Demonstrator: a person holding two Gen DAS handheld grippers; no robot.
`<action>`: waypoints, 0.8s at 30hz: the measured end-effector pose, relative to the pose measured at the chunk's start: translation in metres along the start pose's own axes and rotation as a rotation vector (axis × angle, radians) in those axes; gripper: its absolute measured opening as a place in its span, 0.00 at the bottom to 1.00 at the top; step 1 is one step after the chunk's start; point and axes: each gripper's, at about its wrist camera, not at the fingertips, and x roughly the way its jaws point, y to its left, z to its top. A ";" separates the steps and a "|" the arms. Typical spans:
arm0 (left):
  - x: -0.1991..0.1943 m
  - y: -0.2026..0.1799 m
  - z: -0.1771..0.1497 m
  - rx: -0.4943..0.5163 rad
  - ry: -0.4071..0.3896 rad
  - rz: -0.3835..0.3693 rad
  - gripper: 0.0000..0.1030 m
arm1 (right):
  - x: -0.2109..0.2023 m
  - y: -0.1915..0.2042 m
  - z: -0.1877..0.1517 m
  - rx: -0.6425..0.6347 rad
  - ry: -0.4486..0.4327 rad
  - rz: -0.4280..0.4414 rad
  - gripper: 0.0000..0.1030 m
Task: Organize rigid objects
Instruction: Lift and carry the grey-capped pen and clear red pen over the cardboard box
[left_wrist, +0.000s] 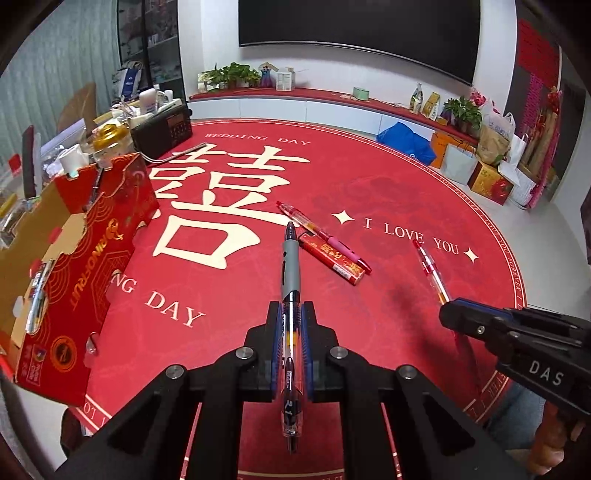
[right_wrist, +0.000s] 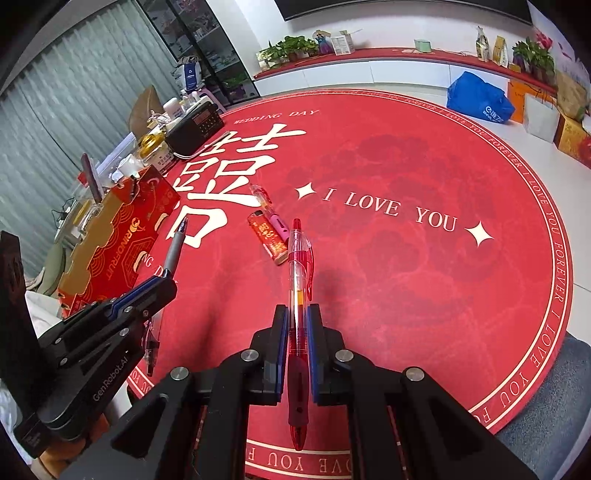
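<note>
Two pens held: my left claw (left_wrist: 291, 325) clamps a grey pen (left_wrist: 290, 273), my right claw (right_wrist: 297, 325) a red pen (right_wrist: 298, 280). One pink pen (left_wrist: 325, 234) and one lighter (left_wrist: 334, 260) lie at 12 o'clock on the red mat (left_wrist: 369, 206); box (left_wrist: 85, 251) at 9.

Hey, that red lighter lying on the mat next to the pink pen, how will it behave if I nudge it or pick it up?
The red lighter looks flat-sided and lies on its broad face, so it should slide on the mat rather than roll. It seems small and rigid, probably light. The pink pen appears to touch it, so a nudge may shift or roll that too.
</note>
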 end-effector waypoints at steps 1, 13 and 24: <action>-0.001 0.001 -0.001 -0.003 -0.002 0.001 0.10 | 0.000 0.002 0.000 -0.002 0.000 0.000 0.11; -0.015 0.019 -0.006 -0.045 -0.034 0.001 0.10 | 0.000 0.024 0.001 -0.052 0.008 -0.021 0.11; -0.017 0.036 -0.013 -0.089 -0.028 0.002 0.10 | 0.006 0.042 -0.003 -0.094 0.029 -0.029 0.11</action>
